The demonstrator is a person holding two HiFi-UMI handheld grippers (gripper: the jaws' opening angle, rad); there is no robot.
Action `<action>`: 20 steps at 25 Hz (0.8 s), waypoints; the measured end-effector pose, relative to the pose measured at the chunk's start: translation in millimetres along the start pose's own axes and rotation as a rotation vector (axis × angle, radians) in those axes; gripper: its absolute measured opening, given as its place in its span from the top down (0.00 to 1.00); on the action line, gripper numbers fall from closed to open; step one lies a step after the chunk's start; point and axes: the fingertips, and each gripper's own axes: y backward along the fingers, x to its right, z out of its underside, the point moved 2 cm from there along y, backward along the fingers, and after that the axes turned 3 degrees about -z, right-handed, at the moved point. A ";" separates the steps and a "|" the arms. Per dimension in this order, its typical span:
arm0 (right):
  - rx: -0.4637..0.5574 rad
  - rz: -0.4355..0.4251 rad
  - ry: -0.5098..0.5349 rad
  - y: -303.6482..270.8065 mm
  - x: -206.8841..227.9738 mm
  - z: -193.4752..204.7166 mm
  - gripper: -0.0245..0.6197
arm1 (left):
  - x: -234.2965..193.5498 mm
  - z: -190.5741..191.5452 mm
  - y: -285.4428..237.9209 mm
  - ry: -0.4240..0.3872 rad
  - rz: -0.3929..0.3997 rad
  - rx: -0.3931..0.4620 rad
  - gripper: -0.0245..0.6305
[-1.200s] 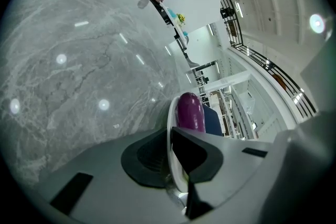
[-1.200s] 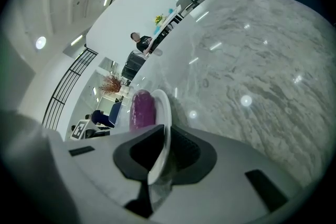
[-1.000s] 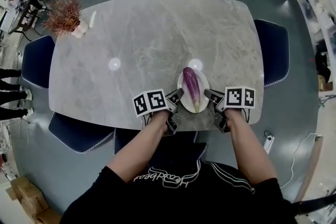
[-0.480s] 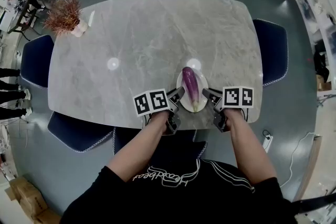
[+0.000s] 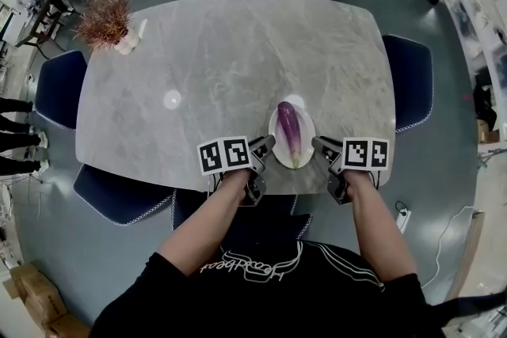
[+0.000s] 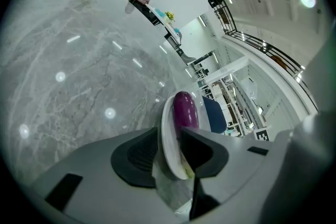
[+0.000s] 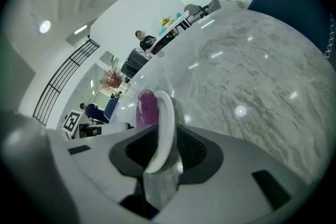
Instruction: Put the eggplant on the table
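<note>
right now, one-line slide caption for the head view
Eggplant on a white plate on the table; left gripper opening its jaws around the rim, right gripper at the opposite rim.

Glossy purple eggplant point(image 5: 289, 132) is lying lengthwise on a small white plate point(image 5: 275, 140), its greenish stem end pointing at the near edge of the grey marbled table point(image 5: 222, 59). The plate is sitting right by that edge.

Grey marble table point(image 5: 230, 67), navy chairs point(image 5: 409, 79) around it, glossy grey floor point(image 5: 79, 241), dried plant point(image 5: 101, 16) at one corner
</note>
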 end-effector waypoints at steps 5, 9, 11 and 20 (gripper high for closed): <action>0.090 -0.018 -0.014 26.4 -8.0 0.5 0.82 | 18.4 8.6 17.3 -0.042 0.052 0.004 0.79; 0.148 -0.084 -0.001 51.0 -30.7 6.7 0.82 | 43.5 19.6 37.5 -0.117 0.104 0.024 0.86; 0.166 -0.129 0.028 64.4 -46.4 11.6 0.82 | 62.9 27.3 48.0 -0.143 0.163 0.039 0.95; 0.096 -0.291 0.277 117.8 -126.3 76.5 0.82 | 131.7 89.7 113.1 -0.316 0.319 0.067 0.95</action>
